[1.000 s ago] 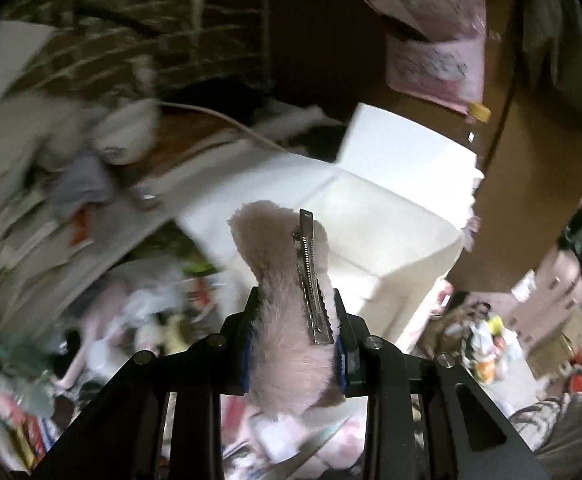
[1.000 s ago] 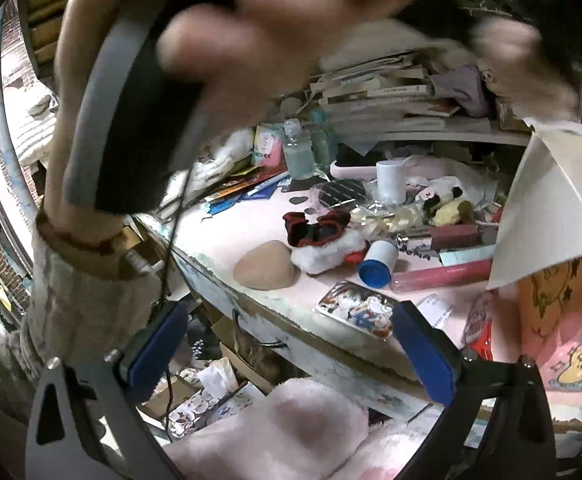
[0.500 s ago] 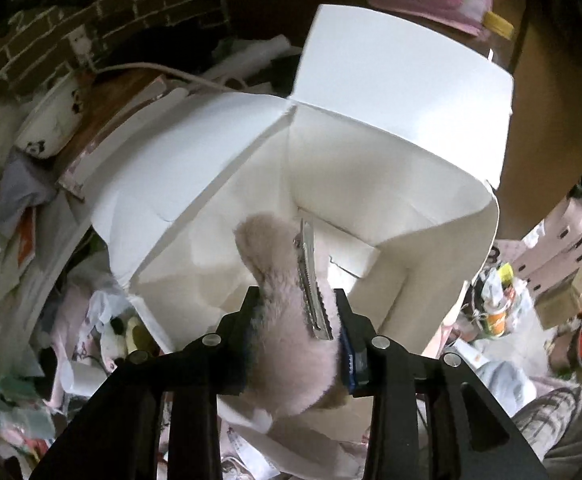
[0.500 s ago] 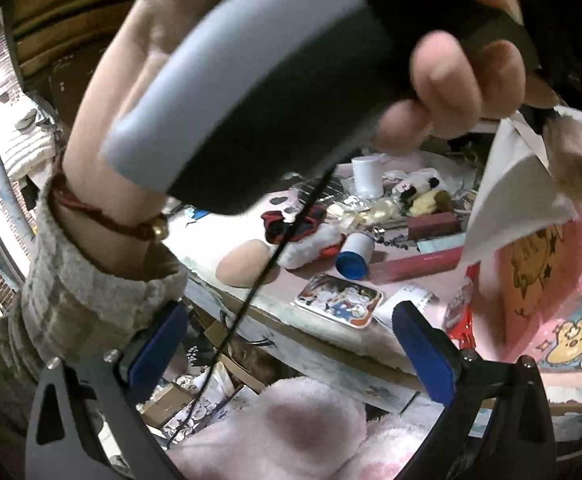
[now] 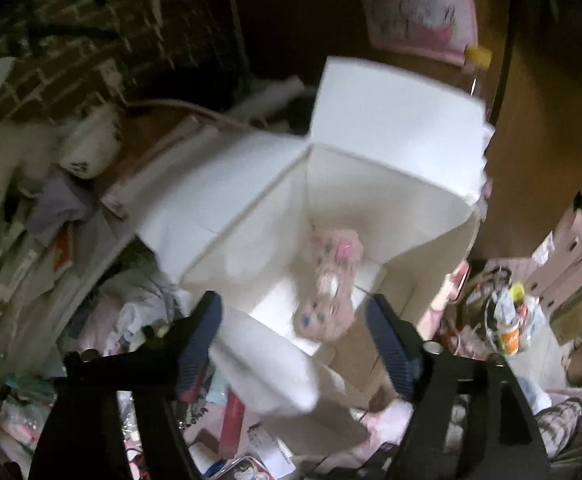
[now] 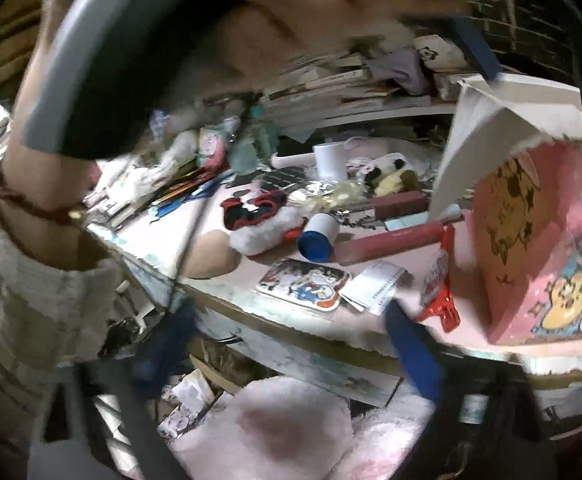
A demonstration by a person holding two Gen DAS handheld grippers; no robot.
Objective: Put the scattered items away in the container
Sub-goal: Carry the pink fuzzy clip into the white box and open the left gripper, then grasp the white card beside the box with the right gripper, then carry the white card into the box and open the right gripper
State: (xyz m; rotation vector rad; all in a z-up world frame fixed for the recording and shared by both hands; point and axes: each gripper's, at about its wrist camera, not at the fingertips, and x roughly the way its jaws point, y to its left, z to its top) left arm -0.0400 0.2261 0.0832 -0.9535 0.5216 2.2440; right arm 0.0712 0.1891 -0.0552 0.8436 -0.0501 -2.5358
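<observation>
In the left wrist view a white cardboard box (image 5: pixel 259 216) stands open with its flaps spread. A pink fluffy hair clip (image 5: pixel 331 284) is inside it, blurred and free of the pads. My left gripper (image 5: pixel 293 330) hovers over the box's near edge, its jaws opening, with the clip beyond the fingertips. In the right wrist view my right gripper (image 6: pixel 289 340) is at the desk's front edge, its jaws closing with nothing between them. On the pink desk (image 6: pixel 251 280) lie a red, black and white plush item (image 6: pixel 259 220), a blue-capped roll (image 6: pixel 319 236) and a cartoon card (image 6: pixel 303 284).
A person's hand (image 6: pixel 219 40) holding the other gripper fills the top of the right wrist view. A red clip (image 6: pixel 443 304), a long pink box (image 6: pixel 395 240), a white cup (image 6: pixel 331 160) and a pink cartoon bag (image 6: pixel 539 248) crowd the desk. Stacked papers line the back.
My left gripper has opened and let go of the pink fluffy clip, which has dropped into the white box. The right gripper's jaws have narrowed.
</observation>
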